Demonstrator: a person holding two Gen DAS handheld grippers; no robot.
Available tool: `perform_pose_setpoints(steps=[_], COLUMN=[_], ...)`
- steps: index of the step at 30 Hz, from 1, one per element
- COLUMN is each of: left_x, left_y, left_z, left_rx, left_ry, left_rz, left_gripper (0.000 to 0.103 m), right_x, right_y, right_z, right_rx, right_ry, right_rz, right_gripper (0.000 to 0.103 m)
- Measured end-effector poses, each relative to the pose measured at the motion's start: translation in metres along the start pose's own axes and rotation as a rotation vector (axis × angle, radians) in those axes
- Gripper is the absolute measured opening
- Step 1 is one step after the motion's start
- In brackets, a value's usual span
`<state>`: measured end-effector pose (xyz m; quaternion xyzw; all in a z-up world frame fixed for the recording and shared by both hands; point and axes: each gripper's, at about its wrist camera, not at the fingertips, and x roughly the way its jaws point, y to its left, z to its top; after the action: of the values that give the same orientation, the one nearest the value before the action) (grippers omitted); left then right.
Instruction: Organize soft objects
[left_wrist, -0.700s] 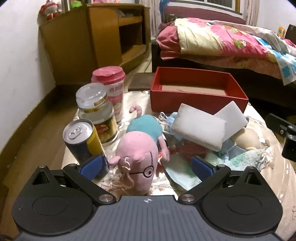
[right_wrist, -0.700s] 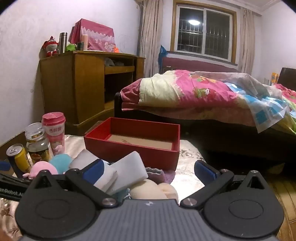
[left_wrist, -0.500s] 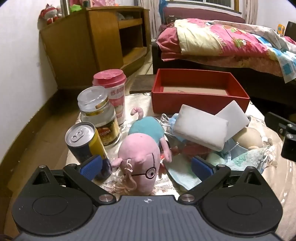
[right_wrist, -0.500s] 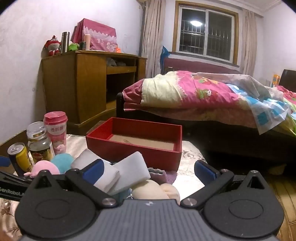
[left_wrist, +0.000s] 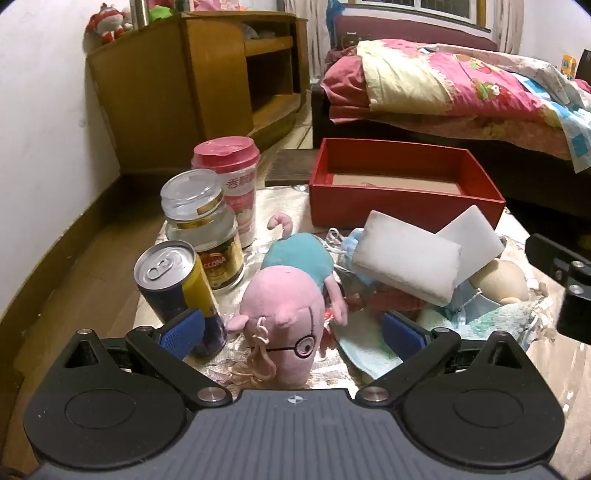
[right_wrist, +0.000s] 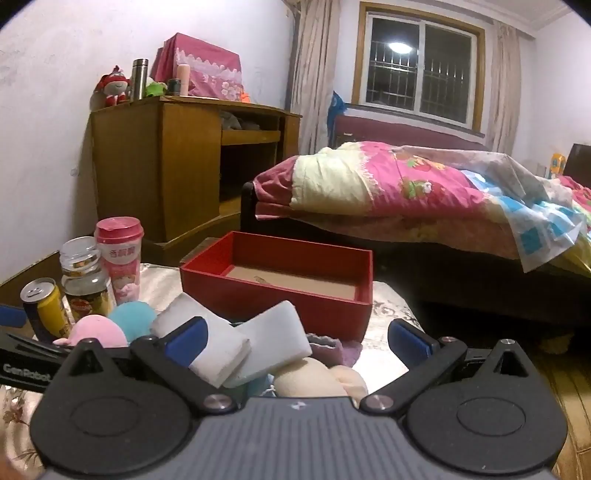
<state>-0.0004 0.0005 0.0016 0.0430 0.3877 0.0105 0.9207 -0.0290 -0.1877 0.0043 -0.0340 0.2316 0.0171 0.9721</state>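
Red box (left_wrist: 402, 206) sits straight ahead of both your grippers, far side of desk (left_wrist: 280, 206), well beyond fingertips. White sponges (left_wrist: 406, 262) just ahead-right of your left gripper (left_wrist: 291, 332). Pink plush pig (left_wrist: 284, 314) lies between its spread jaws, untouched by pads. Your right gripper (right_wrist: 297, 338) also wide open, holding nothing, hovering over sponges. Can (left_wrist: 173, 280) beside left fingertip.

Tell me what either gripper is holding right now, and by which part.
Nothing. The left gripper is open around the pig plush; the right gripper is open over the sponges.
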Motion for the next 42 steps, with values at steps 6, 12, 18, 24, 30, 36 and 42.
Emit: perform_pose_setpoints(steps=[6,12,18,24,30,36,42], left_x=[0.003,0.003,0.003,-0.001,0.0,0.0,0.0], left_y=[0.002,0.001,0.001,-0.001,0.0,0.0,-0.001], left_z=[0.0,-0.002,-0.001,-0.001,-0.001,-0.002,-0.002], left_rx=[-0.018,-0.027,-0.039,-0.036,-0.04,-0.038,-0.042], left_ry=[0.007,0.006,0.007,-0.009,-0.004,-0.006,-0.006], left_rz=[0.012,0.021,0.023,0.022,0.02,0.023,0.022], left_gripper=[0.097,0.097,0.097,0.097,0.097,0.097,0.097], right_x=[-0.005,-0.003,-0.003,0.002,0.002,0.002,0.002], right_y=[0.005,0.009,0.015,0.02,0.021,0.02,0.021], right_z=[0.002,0.002,-0.002,-0.005,-0.006,-0.005,-0.005], right_rx=[-0.012,-0.006,-0.035,-0.058,-0.067,-0.06,-0.06], right_ry=[-0.026,-0.015,-0.015,0.005,0.0,0.001,0.0], right_rz=[0.004,0.009,0.004,-0.014,-0.011,-0.014,-0.017], right_gripper=[0.084,0.084,0.084,0.084,0.084,0.084,0.084])
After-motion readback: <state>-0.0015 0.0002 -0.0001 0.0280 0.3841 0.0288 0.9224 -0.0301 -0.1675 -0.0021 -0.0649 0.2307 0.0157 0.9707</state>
